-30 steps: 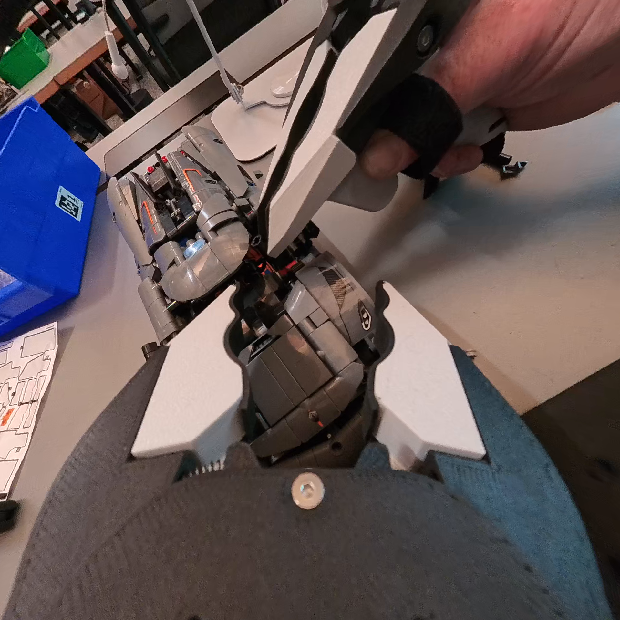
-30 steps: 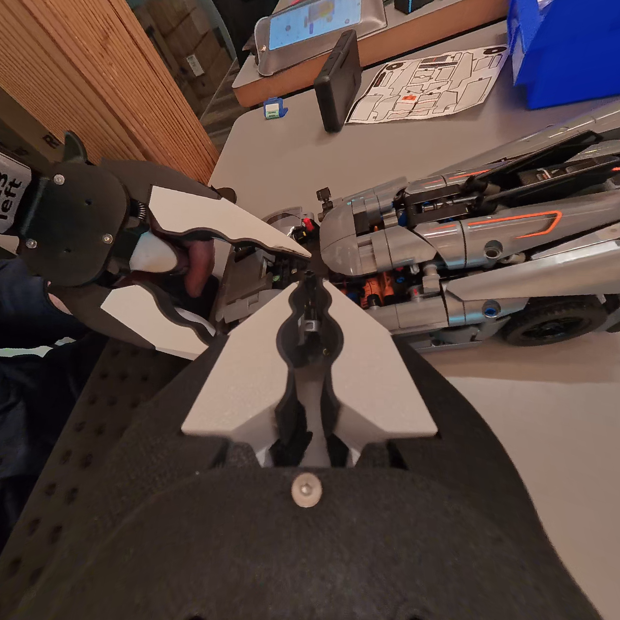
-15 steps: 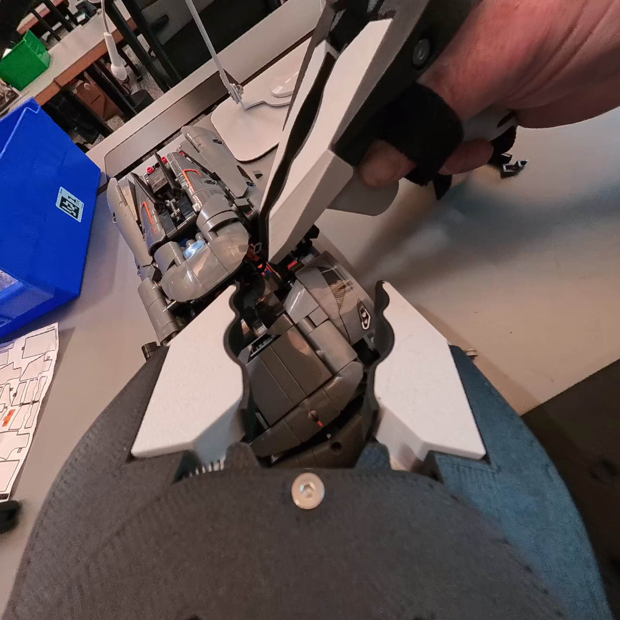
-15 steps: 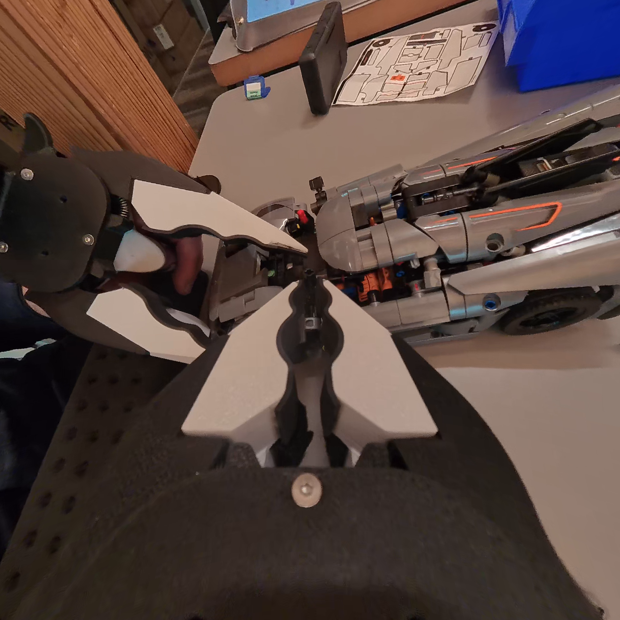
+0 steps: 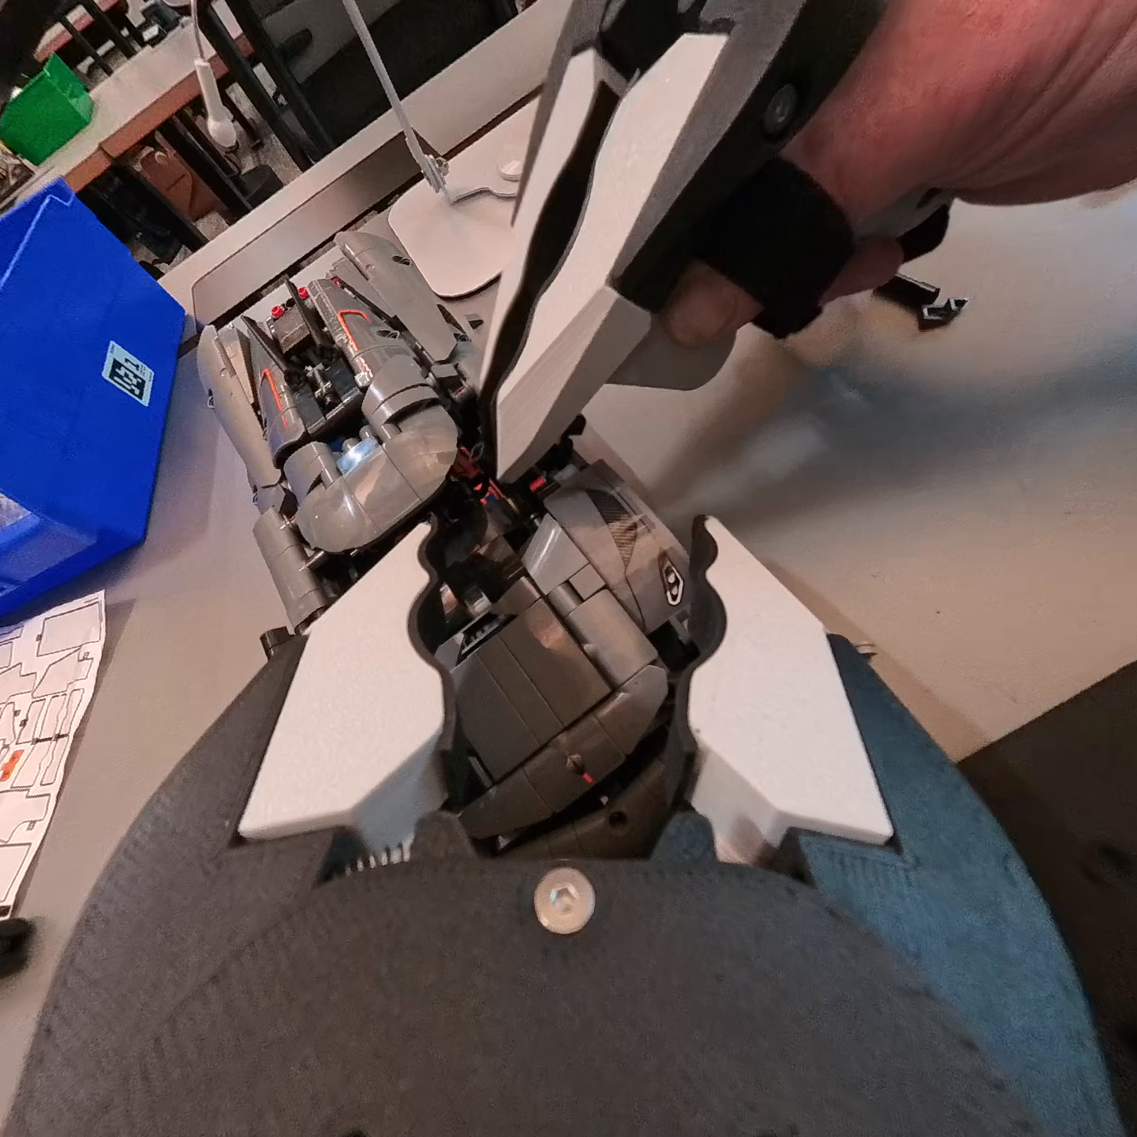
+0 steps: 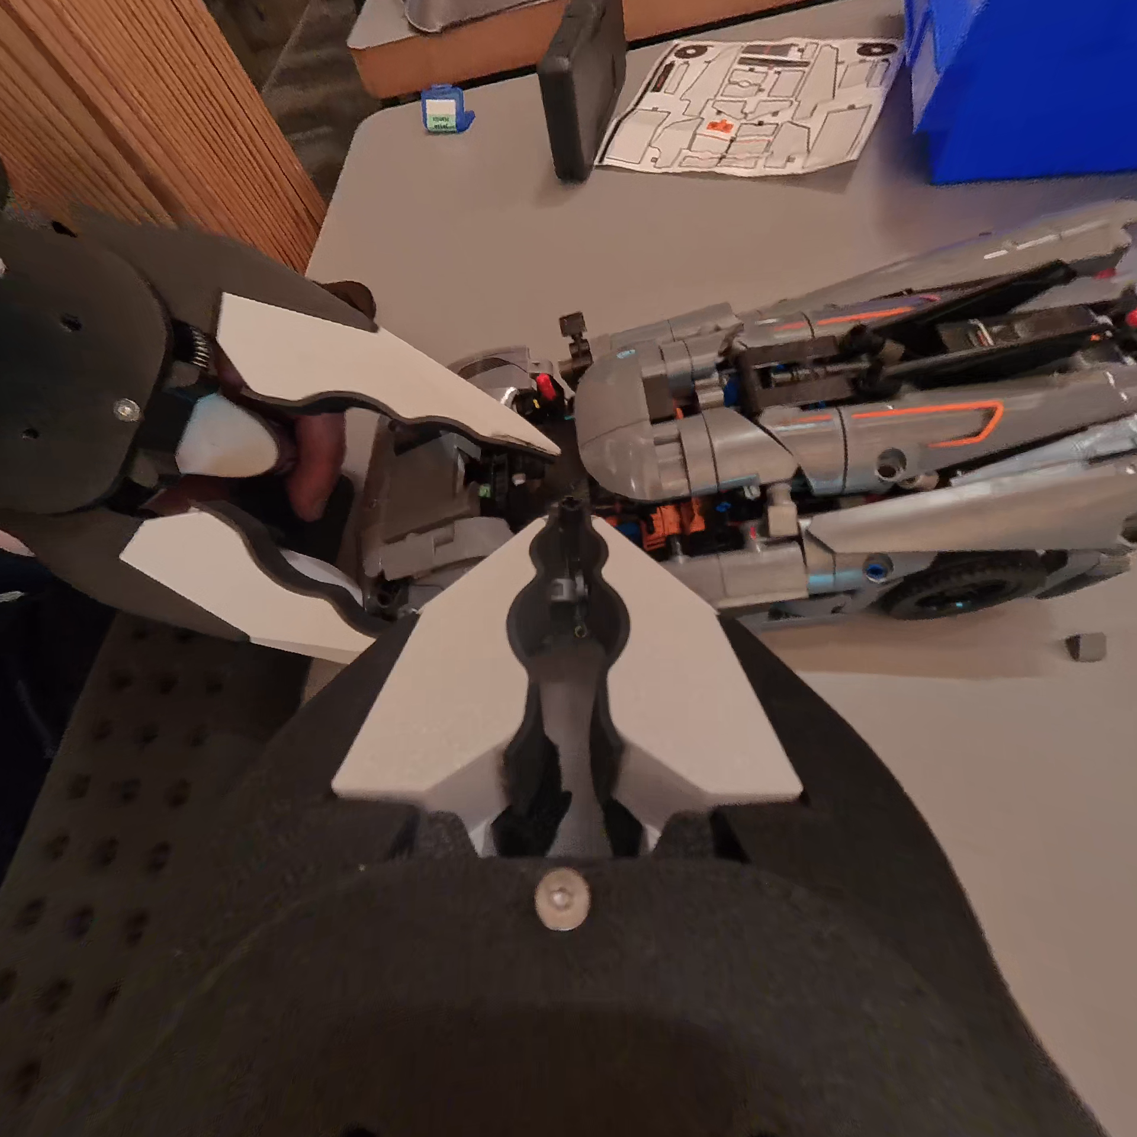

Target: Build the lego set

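Grippers unchanged — left gripper [image 5: 563, 615] clasping car's front section [image 5: 554, 677], right gripper [image 6: 569, 523] pinching black pin [image 6: 569, 575].

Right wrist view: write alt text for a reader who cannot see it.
The right gripper, shut on a small black Lego pin, points at the front of a grey Lego car with orange stripes on a grey table. The left gripper holds the car's nose from the left; a sticker sheet and blue bin lie behind.
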The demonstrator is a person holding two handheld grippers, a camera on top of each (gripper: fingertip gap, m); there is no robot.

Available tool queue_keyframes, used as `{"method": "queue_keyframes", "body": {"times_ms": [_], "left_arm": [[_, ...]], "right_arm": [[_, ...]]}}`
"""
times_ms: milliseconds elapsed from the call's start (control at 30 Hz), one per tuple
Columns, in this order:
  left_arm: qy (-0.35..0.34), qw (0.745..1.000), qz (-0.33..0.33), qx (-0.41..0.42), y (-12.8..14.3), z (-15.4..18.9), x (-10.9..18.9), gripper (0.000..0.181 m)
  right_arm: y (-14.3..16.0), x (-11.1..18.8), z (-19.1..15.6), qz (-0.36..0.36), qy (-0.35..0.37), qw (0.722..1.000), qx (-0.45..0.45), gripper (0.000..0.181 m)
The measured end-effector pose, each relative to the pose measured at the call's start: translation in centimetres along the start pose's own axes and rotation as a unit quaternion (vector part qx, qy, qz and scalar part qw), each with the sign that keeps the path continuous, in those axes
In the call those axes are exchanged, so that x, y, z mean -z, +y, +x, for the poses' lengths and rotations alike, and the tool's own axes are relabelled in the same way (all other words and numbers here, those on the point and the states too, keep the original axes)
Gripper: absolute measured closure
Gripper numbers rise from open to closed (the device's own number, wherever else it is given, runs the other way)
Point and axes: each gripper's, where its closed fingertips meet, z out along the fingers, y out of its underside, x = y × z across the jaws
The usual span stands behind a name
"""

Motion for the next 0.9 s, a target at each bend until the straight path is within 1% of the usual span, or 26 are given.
{"method": "queue_keyframes", "body": {"times_ms": [133,200,233,300,400,467,533,600,700,733,800,900], "left_arm": [[0.004,1.000,0.004,0.014,0.0,-0.3,0.0,0.097],[0.004,1.000,0.024,0.015,-0.5,-0.5,0.4,0.096],[0.002,0.999,0.039,0.018,-0.9,-0.7,0.8,0.096],[0.002,0.997,0.068,0.035,-1.6,-1.1,1.7,0.096],[-0.011,0.995,0.079,0.051,-1.6,-2.1,3.3,0.095],[-0.012,0.994,0.074,0.073,-0.8,-2.8,4.2,0.093],[-0.008,0.994,0.053,0.094,0.5,-3.4,4.7,0.090],[0.002,0.993,0.035,0.116,1.7,-3.7,5.0,0.090],[0.026,0.989,0.001,0.144,3.5,-3.4,4.9,0.090],[0.032,0.988,-0.009,0.150,4.1,-3.2,4.8,0.090],[0.052,0.984,-0.004,0.172,4.2,-2.8,4.8,0.092],[0.057,0.982,-0.005,0.179,4.3,-2.6,4.6,0.091]], "right_arm": [[-0.2,0.5,-0.1,0.001,-0.009,1.000,-0.002,0.173],[-1.0,1.1,-0.1,0.015,-0.002,1.000,0.004,0.167],[-1.3,1.3,-0.3,0.018,-0.006,1.000,0.004,0.166],[-1.1,1.4,-0.4,0.008,-0.002,1.000,0.014,0.168],[-0.3,1.1,-0.2,-0.012,0.003,1.000,0.016,0.167],[-0.2,0.7,-0.3,-0.017,0.009,1.000,0.023,0.167],[-0.3,0.4,-0.5,-0.020,0.018,0.999,0.037,0.171],[-0.3,0.4,-0.4,-0.030,0.028,0.998,0.052,0.181],[-0.4,0.5,-0.5,-0.029,0.027,0.998,0.051,0.180],[-0.6,0.8,-0.4,-0.029,0.031,0.998,0.052,0.177],[-1.5,2.0,-0.4,-0.023,0.042,0.997,0.060,0.177],[-3.4,5.7,-0.7,-0.023,0.076,0.994,0.081,0.174]]}}
